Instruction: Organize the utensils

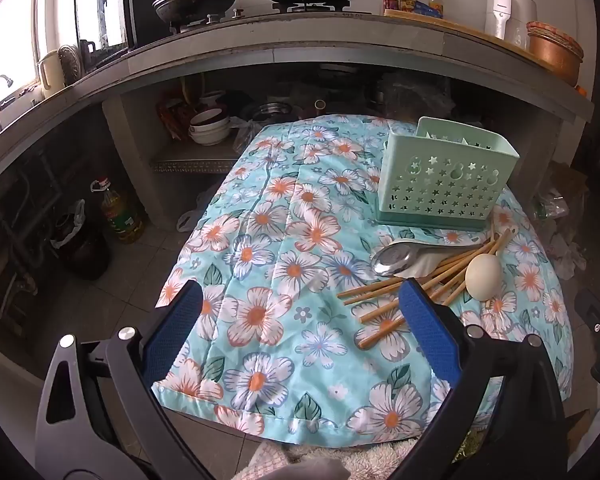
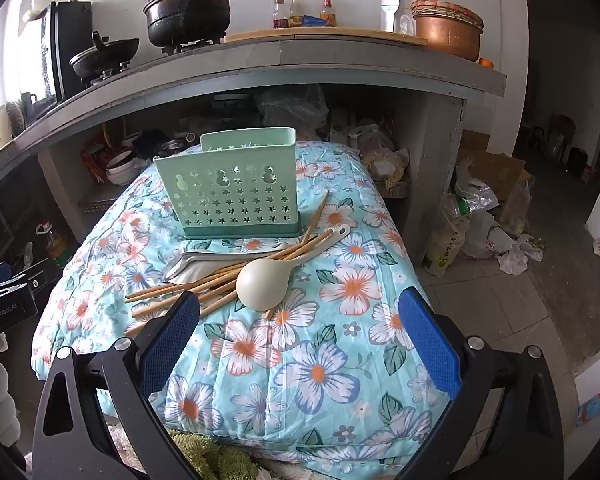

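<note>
A mint-green perforated utensil holder [image 1: 444, 178] [image 2: 230, 194] stands upright on a floral cloth. In front of it lies a pile: several bamboo chopsticks [image 1: 384, 294] [image 2: 204, 284], a metal spoon [image 1: 396, 258] [image 2: 196, 260] and a cream ladle [image 1: 484, 276] [image 2: 262, 282] with its bowl face down. My left gripper [image 1: 300, 292] hovers open over bare cloth, with its right finger just over the near chopstick ends. My right gripper [image 2: 300, 300] is open too, and its left finger overlaps the chopstick ends. Neither holds anything.
The floral cloth [image 1: 268, 264] [image 2: 300, 360] covers a low surface with floor tiles on both sides. Behind is a concrete counter [image 1: 300, 56] with black pots, bottles and a copper pot. Bowls [image 1: 210, 126], an oil bottle [image 1: 120, 212] and bags [image 2: 484, 216] sit around it.
</note>
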`<state>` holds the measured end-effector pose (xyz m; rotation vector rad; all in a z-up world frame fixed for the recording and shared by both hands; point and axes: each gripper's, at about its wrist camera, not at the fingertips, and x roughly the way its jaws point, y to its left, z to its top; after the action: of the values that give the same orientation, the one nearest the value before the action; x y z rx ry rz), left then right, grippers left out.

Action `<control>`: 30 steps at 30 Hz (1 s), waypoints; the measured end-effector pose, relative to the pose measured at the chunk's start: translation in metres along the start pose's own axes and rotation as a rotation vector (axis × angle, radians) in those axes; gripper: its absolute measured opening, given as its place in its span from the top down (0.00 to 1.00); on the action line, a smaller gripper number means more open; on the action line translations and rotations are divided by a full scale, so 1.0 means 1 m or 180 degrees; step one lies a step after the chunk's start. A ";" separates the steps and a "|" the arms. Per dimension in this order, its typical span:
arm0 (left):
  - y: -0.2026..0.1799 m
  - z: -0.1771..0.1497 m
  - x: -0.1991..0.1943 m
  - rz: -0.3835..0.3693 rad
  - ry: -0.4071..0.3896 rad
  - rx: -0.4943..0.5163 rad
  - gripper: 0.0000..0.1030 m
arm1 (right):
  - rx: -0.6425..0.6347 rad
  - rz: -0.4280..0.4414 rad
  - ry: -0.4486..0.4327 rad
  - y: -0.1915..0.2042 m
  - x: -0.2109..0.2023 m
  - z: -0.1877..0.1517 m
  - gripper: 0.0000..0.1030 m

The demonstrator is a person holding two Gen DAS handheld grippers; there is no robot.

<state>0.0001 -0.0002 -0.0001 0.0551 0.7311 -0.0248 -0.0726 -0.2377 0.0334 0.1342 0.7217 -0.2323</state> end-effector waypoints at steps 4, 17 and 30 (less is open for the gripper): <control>0.000 0.000 0.000 0.0003 -0.0003 -0.0011 0.08 | -0.0003 -0.0006 0.0006 0.000 0.000 0.000 0.06; 0.000 0.000 0.000 0.0008 0.0010 0.0002 0.08 | -0.0003 0.0000 0.0008 0.000 -0.001 0.001 0.06; 0.000 0.000 0.000 0.0009 0.0012 0.0002 0.08 | -0.0001 -0.0003 -0.0001 -0.001 -0.002 0.001 0.06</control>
<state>0.0002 -0.0005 -0.0003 0.0567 0.7349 -0.0222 -0.0731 -0.2383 0.0355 0.1336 0.7216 -0.2332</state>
